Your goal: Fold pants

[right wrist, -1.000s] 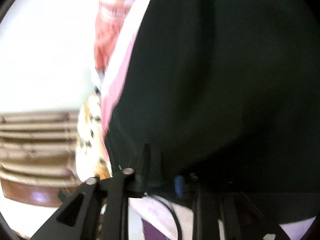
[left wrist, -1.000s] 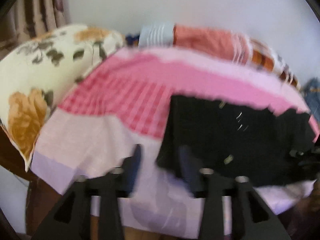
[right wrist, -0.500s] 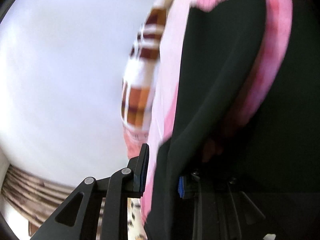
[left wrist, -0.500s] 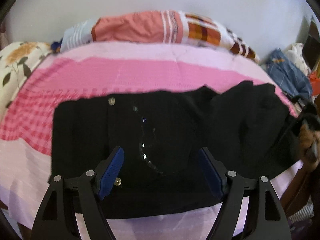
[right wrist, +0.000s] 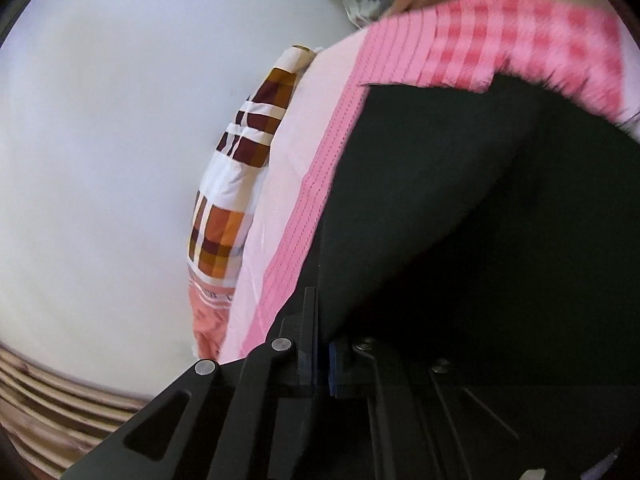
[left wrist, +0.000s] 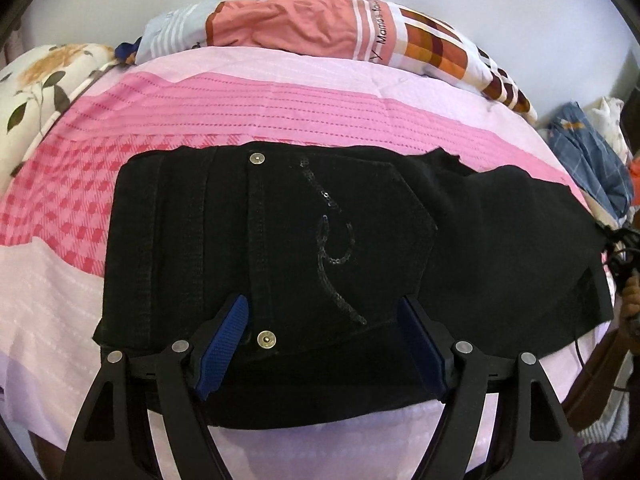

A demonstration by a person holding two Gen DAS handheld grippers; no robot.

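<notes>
Nearest in the left wrist view, the left gripper point(left wrist: 324, 344) hangs over the near edge of the pants point(left wrist: 280, 248) with its blue-padded fingers point(left wrist: 224, 340) spread wide and nothing between them; a metal rivet point(left wrist: 266, 339) lies just inside the left pad. The pants lie flat on the bed point(left wrist: 240, 104), waist end to the left, back pocket point(left wrist: 360, 232) with a sequin curl facing up, legs running off to the right. Their long axis thus runs left to right, across the line of the left fingers.

In the right wrist view, the right gripper point(right wrist: 322, 364) has its pads drawn together on a fold of the black cloth point(right wrist: 480, 220), which rises from the jaws in a taut sheet. This grip appears to be at the leg end, at the far right of the left view, where the cloth lifts off the bed. The waist end is nearer the left gripper and the leg end is in the right one, so the coming fold probably carries the legs leftward along the long axis over the waist.

Beyond the pants a rolled blanket point(left wrist: 320, 28) lies along the wall, a floral pillow point(left wrist: 36, 88) at far left, and a heap of clothes point(left wrist: 588, 152) at far right. No container is in view.
</notes>
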